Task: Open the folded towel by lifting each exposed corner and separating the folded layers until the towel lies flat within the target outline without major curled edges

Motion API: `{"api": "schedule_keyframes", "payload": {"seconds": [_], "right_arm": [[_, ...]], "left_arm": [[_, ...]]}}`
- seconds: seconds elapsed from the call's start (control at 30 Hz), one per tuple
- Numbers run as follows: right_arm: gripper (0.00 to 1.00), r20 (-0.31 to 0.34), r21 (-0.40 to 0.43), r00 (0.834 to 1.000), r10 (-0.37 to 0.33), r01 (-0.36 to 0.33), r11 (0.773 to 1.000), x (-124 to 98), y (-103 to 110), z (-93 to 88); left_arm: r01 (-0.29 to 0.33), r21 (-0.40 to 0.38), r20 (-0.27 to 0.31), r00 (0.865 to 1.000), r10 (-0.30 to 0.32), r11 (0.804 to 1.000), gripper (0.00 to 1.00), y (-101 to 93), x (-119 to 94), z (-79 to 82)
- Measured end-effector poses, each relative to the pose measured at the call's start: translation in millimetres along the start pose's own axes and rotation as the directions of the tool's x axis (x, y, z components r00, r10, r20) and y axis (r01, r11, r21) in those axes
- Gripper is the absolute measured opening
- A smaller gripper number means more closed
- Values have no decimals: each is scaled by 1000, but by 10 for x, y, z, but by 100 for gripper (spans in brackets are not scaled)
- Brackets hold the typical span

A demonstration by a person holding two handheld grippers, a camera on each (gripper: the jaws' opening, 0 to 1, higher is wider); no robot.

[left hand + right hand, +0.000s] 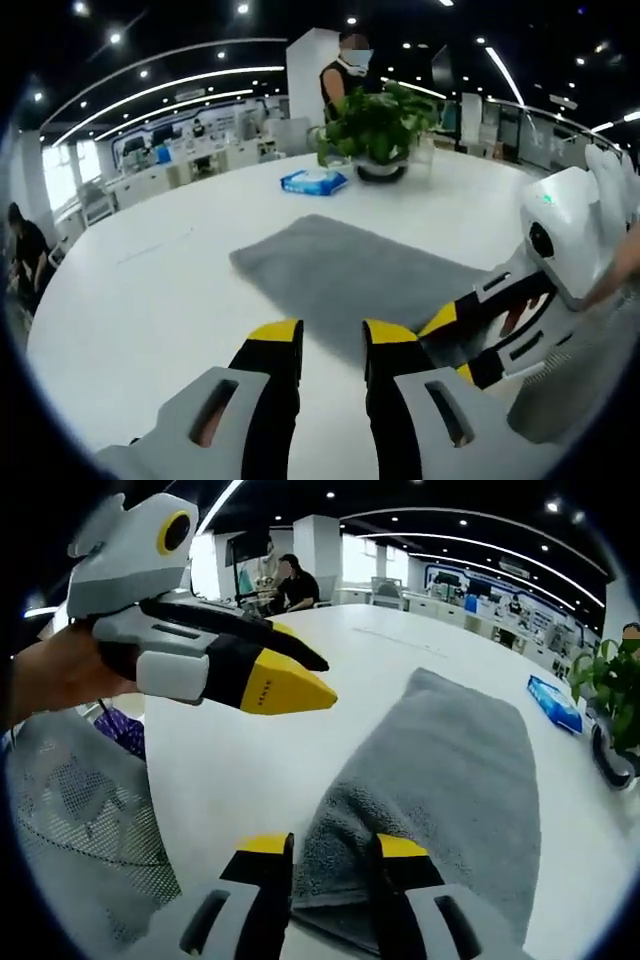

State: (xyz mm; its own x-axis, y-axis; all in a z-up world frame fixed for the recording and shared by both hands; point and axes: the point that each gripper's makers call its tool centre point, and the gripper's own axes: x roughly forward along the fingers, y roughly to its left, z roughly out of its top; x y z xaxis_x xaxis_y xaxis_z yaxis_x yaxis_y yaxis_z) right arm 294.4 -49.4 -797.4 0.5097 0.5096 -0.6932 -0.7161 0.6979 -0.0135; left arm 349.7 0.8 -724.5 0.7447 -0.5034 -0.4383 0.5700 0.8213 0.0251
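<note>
A grey towel (350, 270) lies folded on the white table (150, 290), reaching away from me as a long strip (450, 770). My right gripper (332, 847) has the towel's near edge bunched between its jaws, filling the gap from one to the other, and that edge looks slightly raised. In the left gripper view the right gripper (452, 345) comes in from the right, over the towel's near right corner. My left gripper (332, 335) hovers just short of the towel's near edge, its jaws a little apart with nothing between them. In the right gripper view the left gripper (290, 680) hangs above the table, left of the towel.
A potted plant (380, 130) and a blue wipes pack (313, 181) stand beyond the towel, seen too as plant (610, 700) and pack (553, 702). A person (350, 70) stands behind the plant. A mesh sleeve (80, 810) is at my left. Bare table lies left of the towel.
</note>
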Motion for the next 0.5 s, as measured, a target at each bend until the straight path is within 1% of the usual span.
{"api": "schedule_keyframes", "payload": {"seconds": [0.07, 0.13, 0.23, 0.3, 0.33, 0.37, 0.4, 0.5], "right_arm": [[21, -5, -11, 1000, -20, 20, 1000, -9, -28, 1], [18, -2, 8, 1000, -27, 27, 1000, -19, -56, 5], [8, 8, 45, 999, -35, 34, 998, -40, -114, 28], [6, 15, 70, 999, -31, 30, 997, -43, -124, 33], [4, 21, 79, 999, -34, 32, 996, -54, -136, 48], [4, 27, 87, 999, -36, 34, 996, -60, -144, 58], [4, 36, 96, 999, -33, 30, 995, -71, -149, 75], [3, 51, 119, 998, -42, 36, 992, -108, -175, 116]], "left_arm": [[-9, -11, 10, 1000, 9, 1000, 23, -6, 4, -41], [-18, -18, 10, 1000, 18, 1000, 23, -16, 15, -84], [-24, -11, 13, 1000, 24, 1000, 23, -36, 8, -95], [-39, -15, 30, 999, 39, 999, 23, -25, -4, -118], [-42, -18, 29, 999, 42, 999, 23, -23, -2, -142], [-40, -19, 18, 999, 41, 999, 23, -25, 6, -166], [-29, -20, -16, 999, 29, 999, 23, -48, 7, -221], [-20, -9, -11, 1000, 20, 1000, 23, -88, 14, -216]]}}
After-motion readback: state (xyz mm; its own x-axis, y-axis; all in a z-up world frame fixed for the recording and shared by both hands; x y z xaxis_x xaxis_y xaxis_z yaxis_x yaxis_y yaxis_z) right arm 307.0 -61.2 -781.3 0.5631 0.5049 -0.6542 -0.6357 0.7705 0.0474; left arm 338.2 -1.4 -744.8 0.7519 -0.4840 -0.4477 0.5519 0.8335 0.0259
